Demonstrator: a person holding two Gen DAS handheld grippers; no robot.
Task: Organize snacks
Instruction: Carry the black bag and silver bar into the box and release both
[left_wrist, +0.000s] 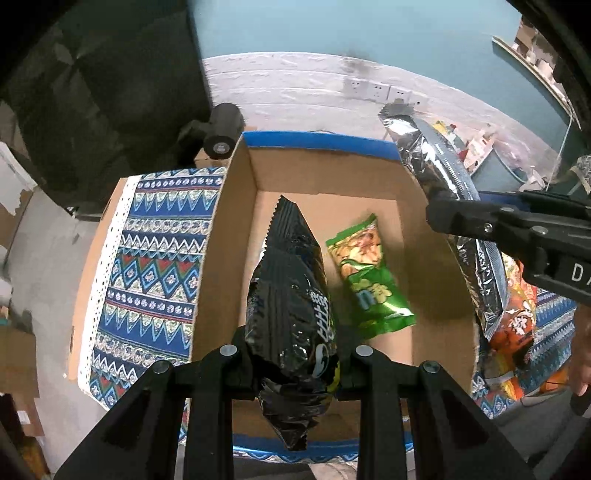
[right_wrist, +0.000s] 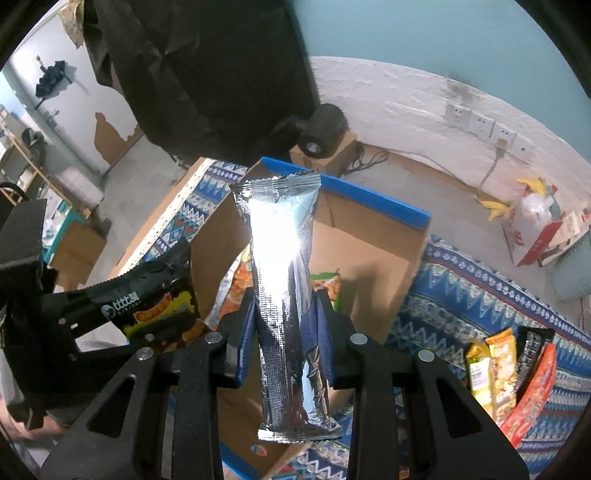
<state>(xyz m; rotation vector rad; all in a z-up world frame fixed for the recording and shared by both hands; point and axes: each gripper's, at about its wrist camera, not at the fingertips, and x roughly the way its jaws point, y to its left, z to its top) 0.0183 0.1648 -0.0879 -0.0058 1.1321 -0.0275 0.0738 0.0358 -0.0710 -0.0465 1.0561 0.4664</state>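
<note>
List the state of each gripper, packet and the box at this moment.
left gripper: shut on the black snack packet, held over the box.
right gripper: shut on the silver snack packet, held upright.
cardboard box: open, on the patterned cloth.
green snack packet: lying flat in the box.
loose snack packets: on the cloth, outside the box.

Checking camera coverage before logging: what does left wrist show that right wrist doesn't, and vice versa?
Left wrist only: the whole green snack pack lying on the box floor, and the orange pack outside the box's right wall.

Right wrist only: a row of snack bars on the patterned cloth.

Both: the cardboard box, the left gripper shut on the black snack bag, and the right gripper shut on the silver packet.
</note>
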